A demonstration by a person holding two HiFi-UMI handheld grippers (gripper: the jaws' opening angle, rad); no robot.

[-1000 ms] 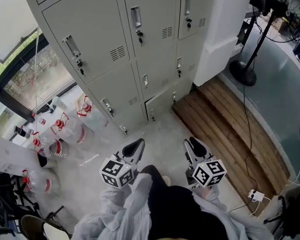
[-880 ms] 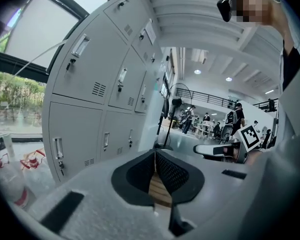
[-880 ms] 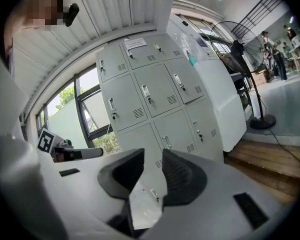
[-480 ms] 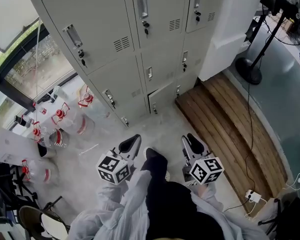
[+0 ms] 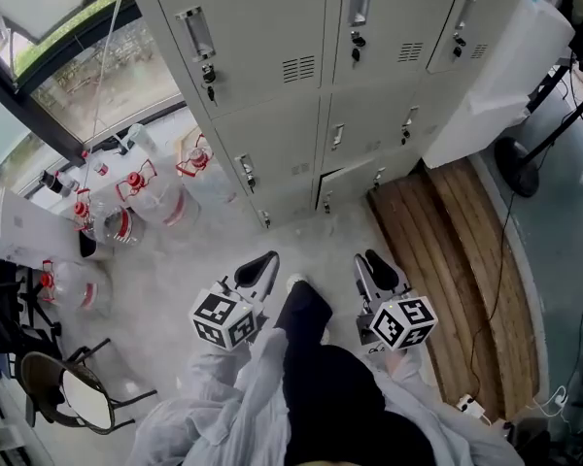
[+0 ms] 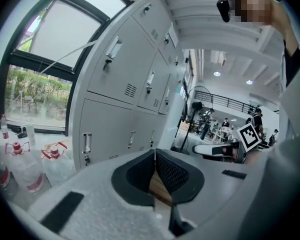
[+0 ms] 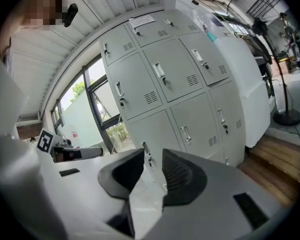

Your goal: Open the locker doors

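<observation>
Only the head view shows the floor (image 5: 223,250). The lockers (image 5: 272,37) stand ahead of the person, well apart from both grippers, with a wooden platform (image 5: 447,231) along their right end. The doors look shut, though the lowest middle door (image 5: 350,187) shows a dark line along its edge. The left gripper view alone reaches past the lockers into a bright hall (image 6: 225,119) with distant people. The right gripper view alone shows a sheet of paper (image 7: 142,20) on a top door. The left gripper (image 6: 155,153) has its jaws tip to tip, empty — the right gripper (image 7: 153,153) holds its jaws apart around nothing. Clear jugs (image 5: 160,202) with red caps sit on the floor left of the lockers — whether they hold anything I cannot tell.
</observation>
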